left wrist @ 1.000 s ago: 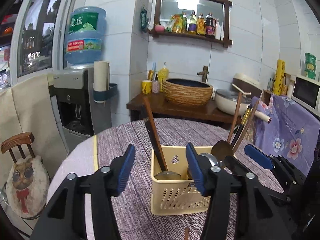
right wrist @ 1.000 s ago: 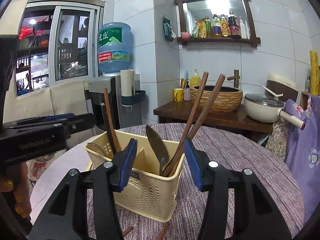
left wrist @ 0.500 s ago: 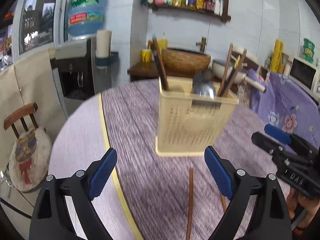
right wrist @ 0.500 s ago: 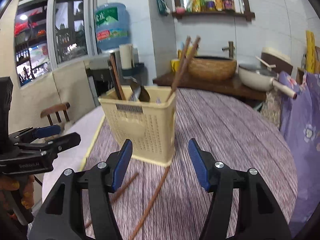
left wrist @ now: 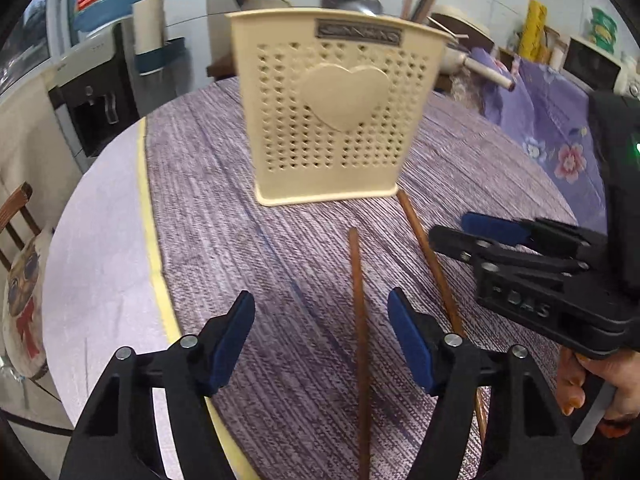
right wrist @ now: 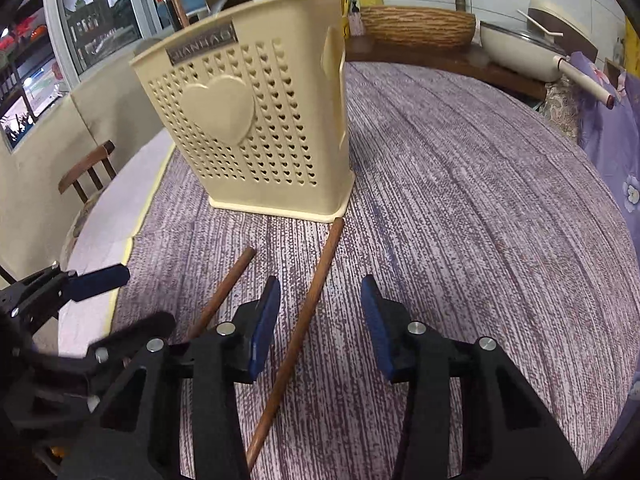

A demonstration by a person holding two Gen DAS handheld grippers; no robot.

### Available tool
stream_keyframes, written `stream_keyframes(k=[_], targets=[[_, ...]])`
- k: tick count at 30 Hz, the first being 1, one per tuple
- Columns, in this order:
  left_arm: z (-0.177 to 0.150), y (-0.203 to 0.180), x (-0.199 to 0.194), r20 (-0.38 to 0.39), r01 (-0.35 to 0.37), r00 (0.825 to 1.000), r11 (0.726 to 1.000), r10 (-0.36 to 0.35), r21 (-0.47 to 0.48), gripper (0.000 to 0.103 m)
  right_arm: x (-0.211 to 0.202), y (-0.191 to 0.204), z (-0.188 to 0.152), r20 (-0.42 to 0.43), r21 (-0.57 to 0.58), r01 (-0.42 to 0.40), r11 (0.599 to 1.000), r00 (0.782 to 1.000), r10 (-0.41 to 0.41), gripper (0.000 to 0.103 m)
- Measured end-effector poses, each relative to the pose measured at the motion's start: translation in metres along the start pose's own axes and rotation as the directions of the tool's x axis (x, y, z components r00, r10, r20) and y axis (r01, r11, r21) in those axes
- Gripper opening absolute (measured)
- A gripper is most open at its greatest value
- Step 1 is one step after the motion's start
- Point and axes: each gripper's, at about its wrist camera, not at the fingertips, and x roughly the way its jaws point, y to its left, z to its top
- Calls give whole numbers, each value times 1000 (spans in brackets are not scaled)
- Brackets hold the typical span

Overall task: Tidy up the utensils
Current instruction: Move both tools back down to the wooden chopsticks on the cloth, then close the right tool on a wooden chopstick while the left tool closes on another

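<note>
Purple cloth (right wrist: 460,208) carries two chopsticks; both grippers, left gripper (left wrist: 320,334) and right gripper (right wrist: 318,322), are spread, jaws just closing; each stick should be centred before pinching.

left gripper (left wrist: 321,330): tilted down, jaws apart, just been closing | right gripper (right wrist: 319,312): tilted down, jaws apart, just been closing, nothing gripped

Two loose chopsticks, one (left wrist: 357,320) beside the other (left wrist: 430,264), lie on the desk (left wrist: 224,208); one perforated utensil holder (left wrist: 336,120) stands there; two grippers, left (left wrist: 322,338) and right (right wrist: 318,322)
</note>
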Motion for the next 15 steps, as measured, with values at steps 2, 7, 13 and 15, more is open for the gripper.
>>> stream_keyframes(k=[2,7,13,15], targets=[[-1,-5,6,-15,4,1000,1000,-4,17,62,7,2,1,-15,2,7,1000,1000,-7,37],[-6,-13,16,-46,-1,999,999,4,52,56,23,0,3,-55,12,4,1000,998,-3,33],[-11,-12,22,-64,-12,998,999,15,51,50,29,4,8,-56,-22,52,998,997,-53,26],[-10,-13,24,-65,-19,998,998,23,57,48,30,6,9,-56,-37,71,997,996,-73,23]])
